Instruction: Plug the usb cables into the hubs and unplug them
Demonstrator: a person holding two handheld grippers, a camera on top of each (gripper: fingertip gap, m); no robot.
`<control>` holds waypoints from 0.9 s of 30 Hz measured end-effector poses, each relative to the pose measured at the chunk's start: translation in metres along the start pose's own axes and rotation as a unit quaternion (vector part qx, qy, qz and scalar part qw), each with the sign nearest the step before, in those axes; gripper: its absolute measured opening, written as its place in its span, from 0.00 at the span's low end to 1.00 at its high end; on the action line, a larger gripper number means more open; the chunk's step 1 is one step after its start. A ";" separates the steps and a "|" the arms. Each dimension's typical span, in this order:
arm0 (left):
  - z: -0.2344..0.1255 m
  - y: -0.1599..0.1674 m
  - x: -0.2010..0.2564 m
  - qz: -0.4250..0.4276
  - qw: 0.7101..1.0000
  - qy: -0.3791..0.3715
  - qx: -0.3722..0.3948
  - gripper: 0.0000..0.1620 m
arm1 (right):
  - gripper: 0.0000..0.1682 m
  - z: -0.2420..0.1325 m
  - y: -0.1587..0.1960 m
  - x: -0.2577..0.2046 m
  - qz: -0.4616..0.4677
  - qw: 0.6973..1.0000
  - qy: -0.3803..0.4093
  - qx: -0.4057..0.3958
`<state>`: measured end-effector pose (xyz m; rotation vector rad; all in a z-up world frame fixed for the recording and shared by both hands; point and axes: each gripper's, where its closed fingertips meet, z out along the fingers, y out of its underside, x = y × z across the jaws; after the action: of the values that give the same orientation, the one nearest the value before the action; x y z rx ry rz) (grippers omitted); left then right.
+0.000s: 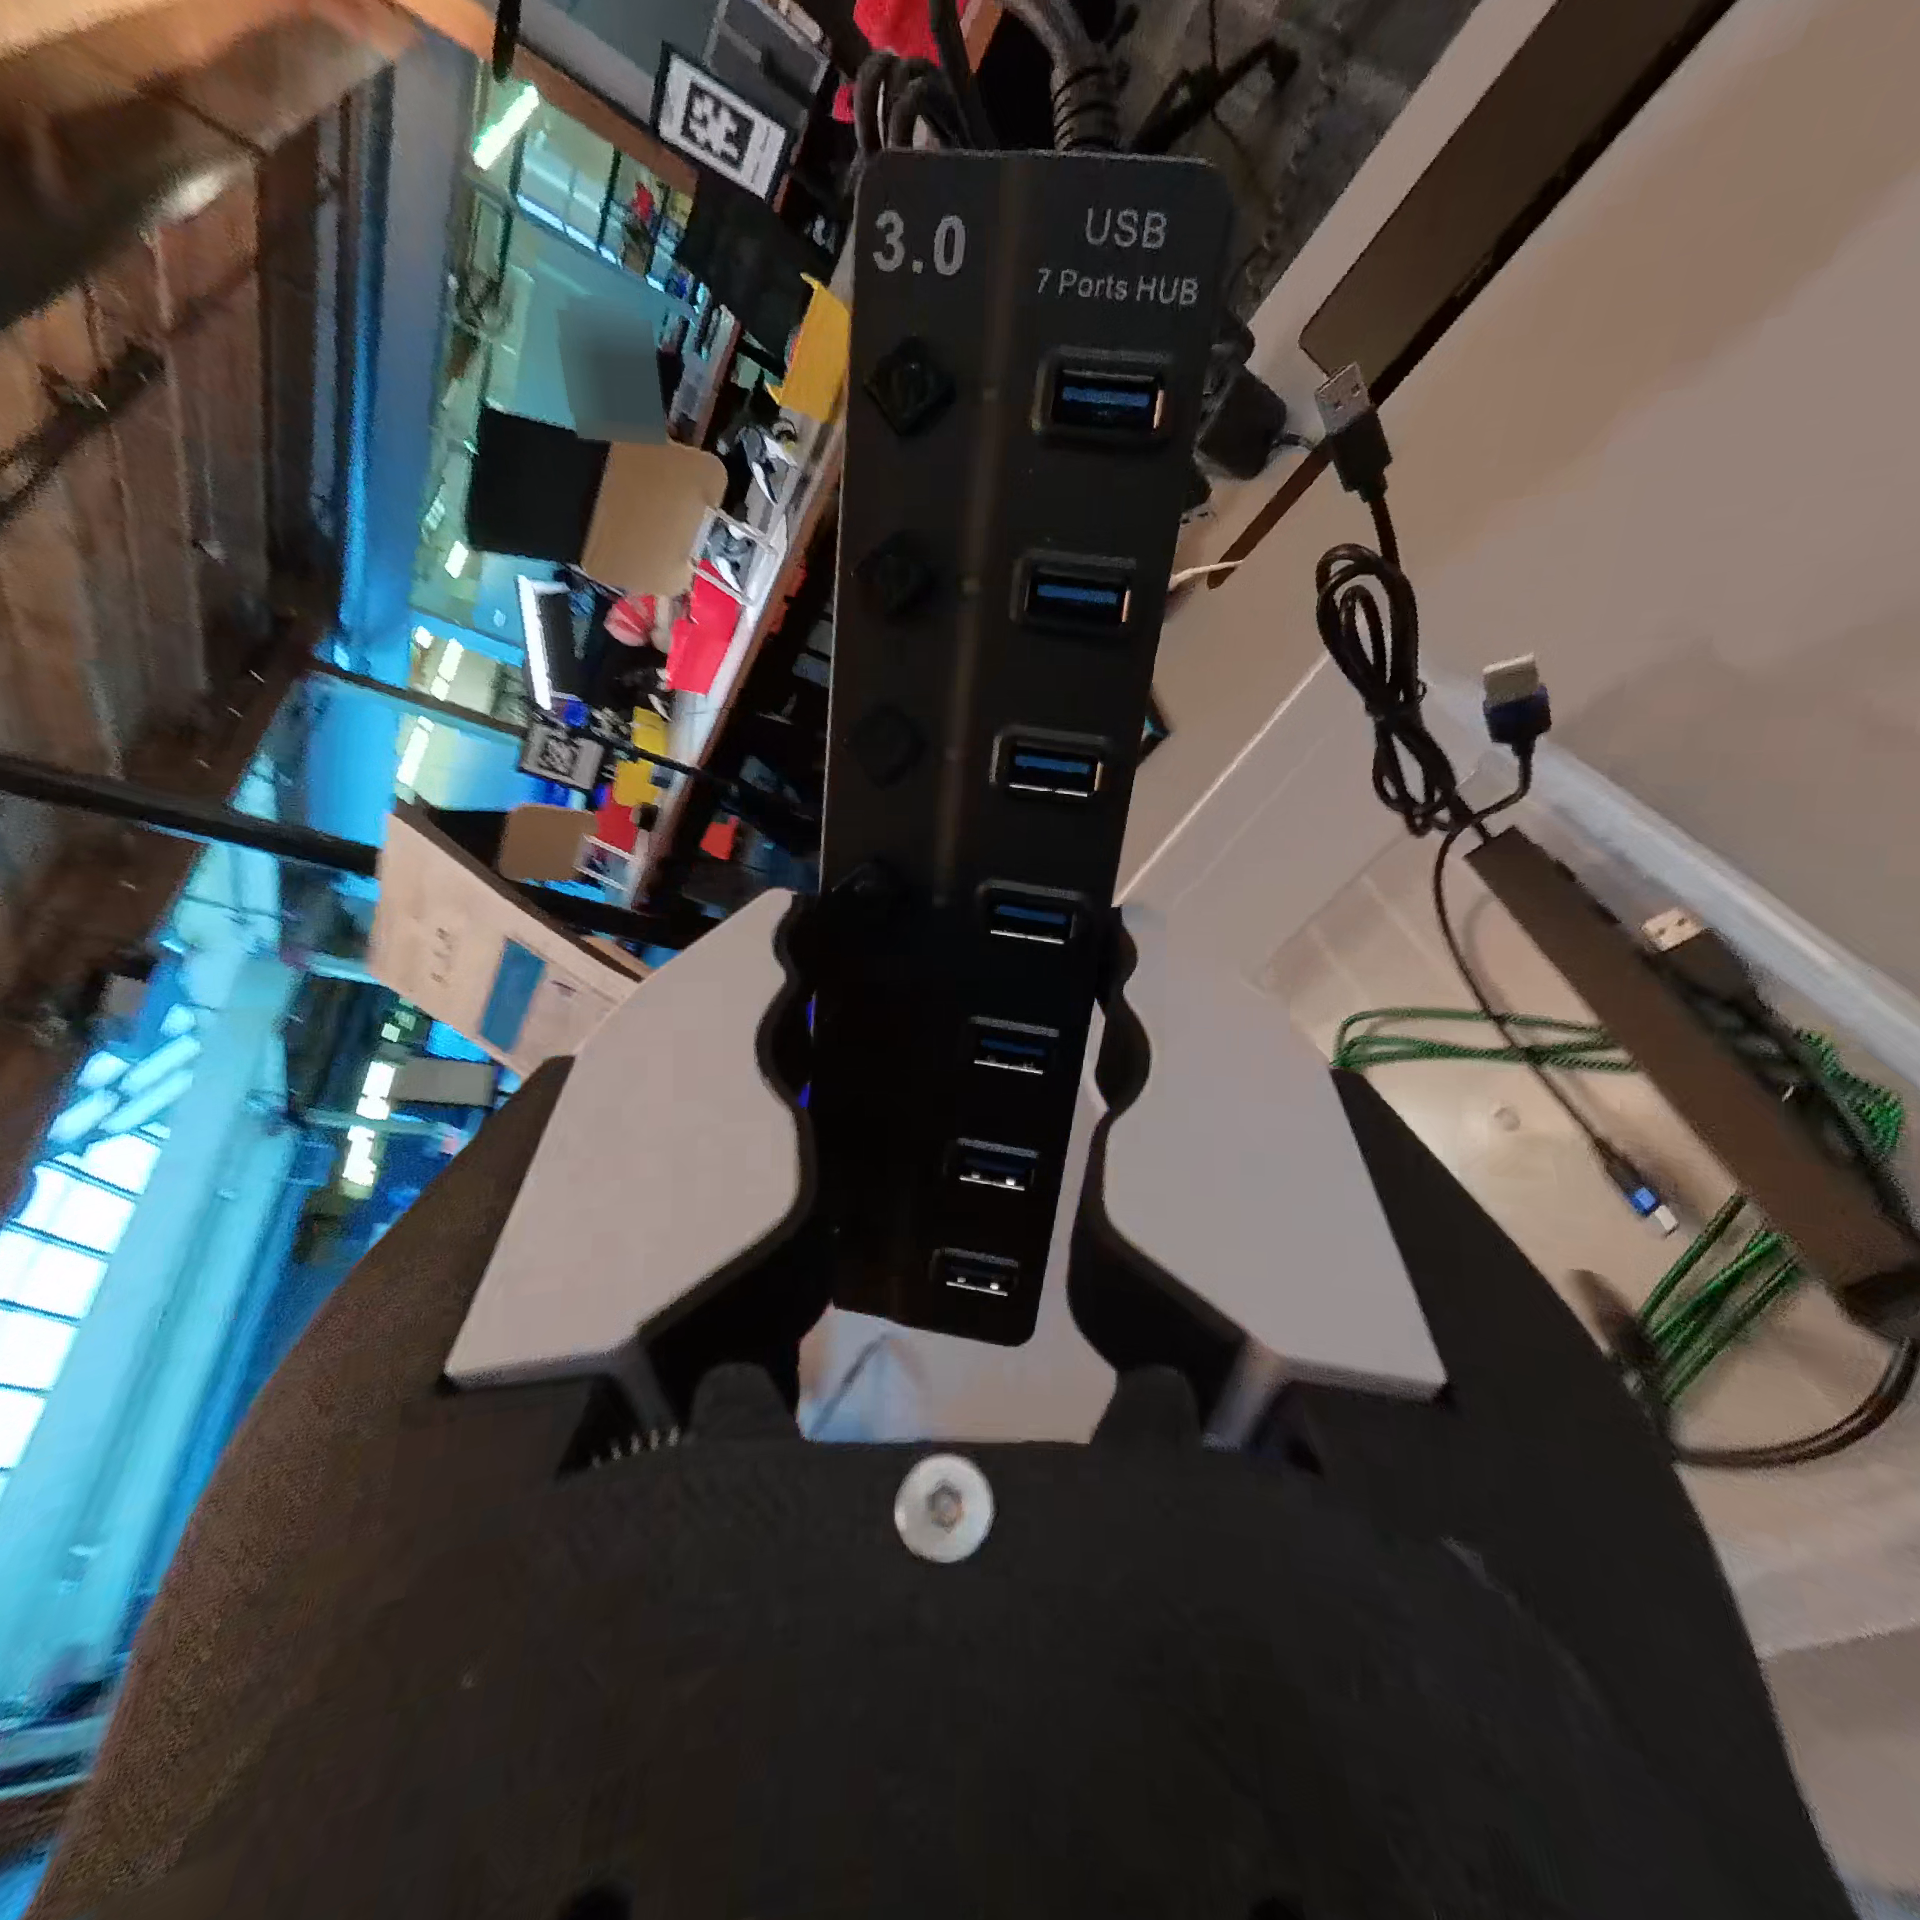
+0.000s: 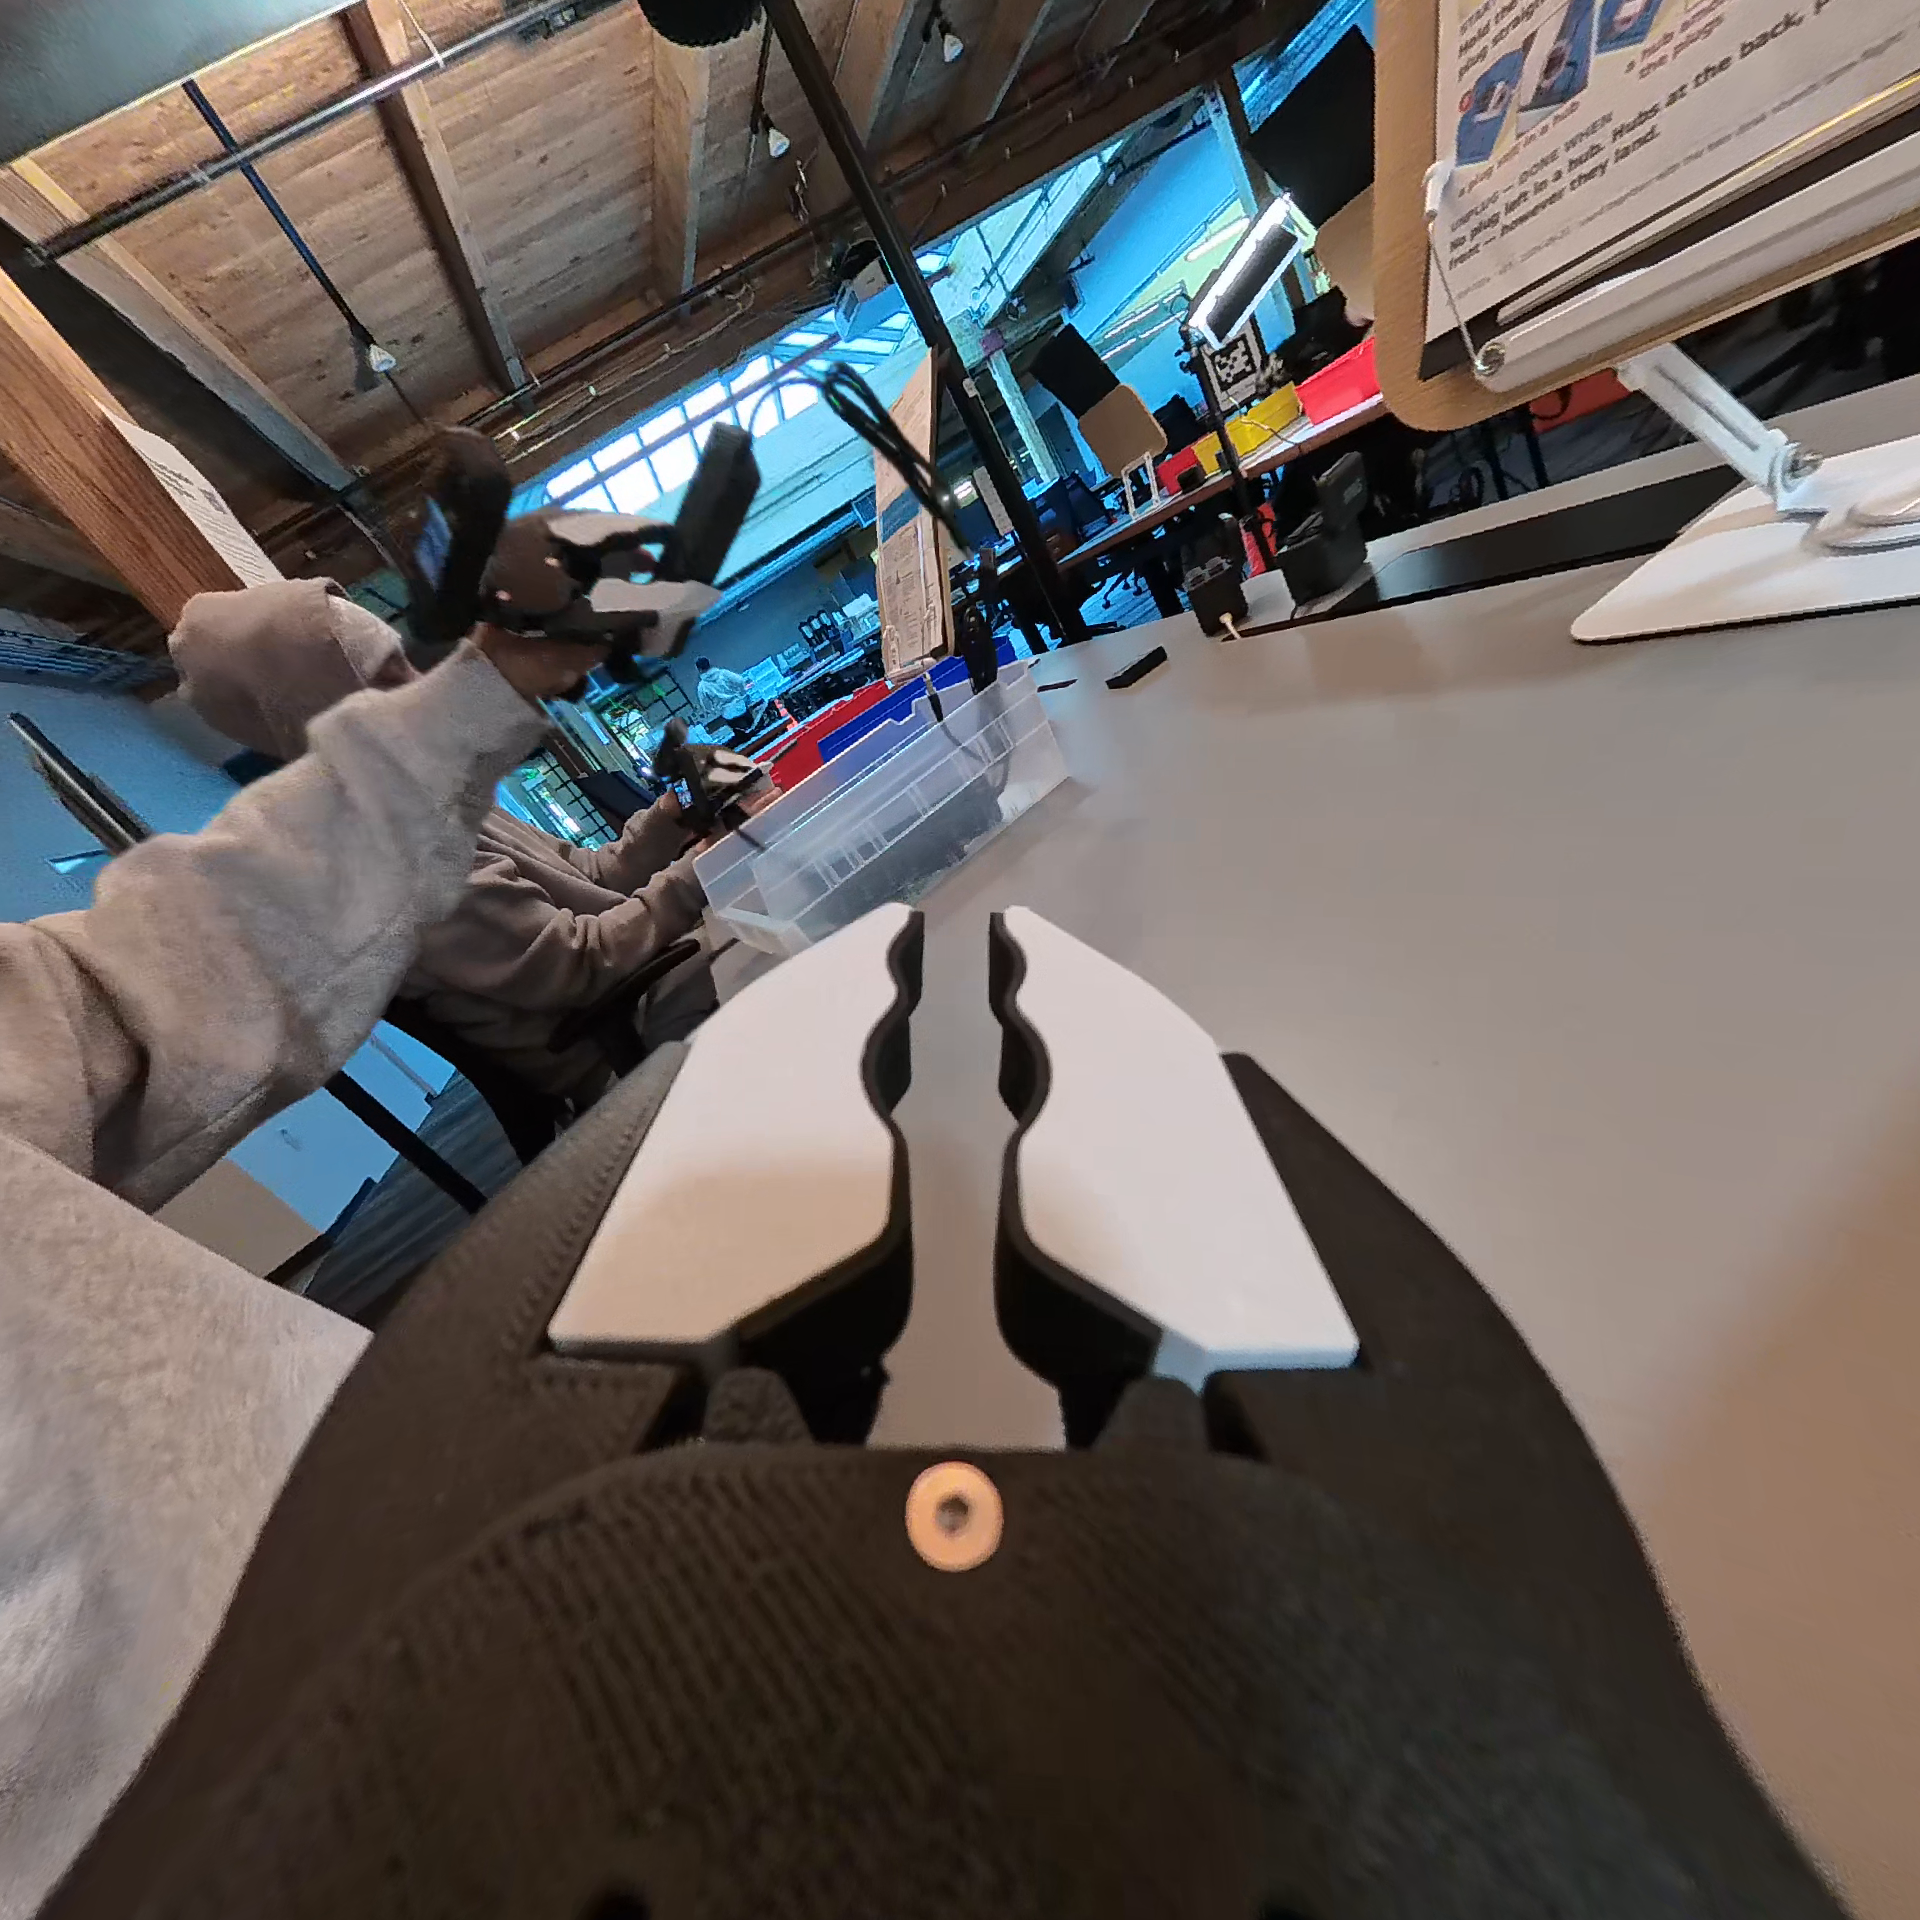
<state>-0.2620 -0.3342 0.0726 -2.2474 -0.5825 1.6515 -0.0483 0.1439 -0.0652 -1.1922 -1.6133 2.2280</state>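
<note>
My left gripper (image 1: 951, 935) is shut on a black USB hub (image 1: 1018, 582) with several blue ports, gripping its lower half and holding it up in the air. In the right wrist view the left gripper (image 2: 613, 592) holds the hub (image 2: 717, 499) high at the left, its cable (image 2: 883, 436) hanging. On the table lie a black cable with a silver plug (image 1: 1351, 400), a blue-collared plug (image 1: 1512, 696), a second long dark hub (image 1: 1683, 1039) and a green braided cable (image 1: 1714, 1278). My right gripper (image 2: 954, 930) is empty just above the grey table (image 2: 1455, 935), jaws a narrow gap apart.
Clear plastic bins (image 2: 894, 821) stand at the table's left edge. A document stand with a white base (image 2: 1766, 561) is at the back right, with black boxes (image 2: 1320, 540) and a small black item (image 2: 1138, 665) near it. Another person (image 2: 561, 935) works beyond the bins. Tip to tip, the grippers are about 55 cm apart. From my left tips it is roughly 15 cm to the blue-collared plug (image 1: 1512, 696); from my right, 50 cm.
</note>
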 end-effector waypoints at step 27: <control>-0.142 -0.239 0.248 -0.243 0.858 0.220 0.396 0.31 | 0.41 0.033 0.019 -0.055 -0.021 0.997 -0.071 0.025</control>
<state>-0.0973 -0.0044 0.0172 -1.5843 -0.2388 0.8398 -0.0276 0.0826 -0.0495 -0.9987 -1.6055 2.3589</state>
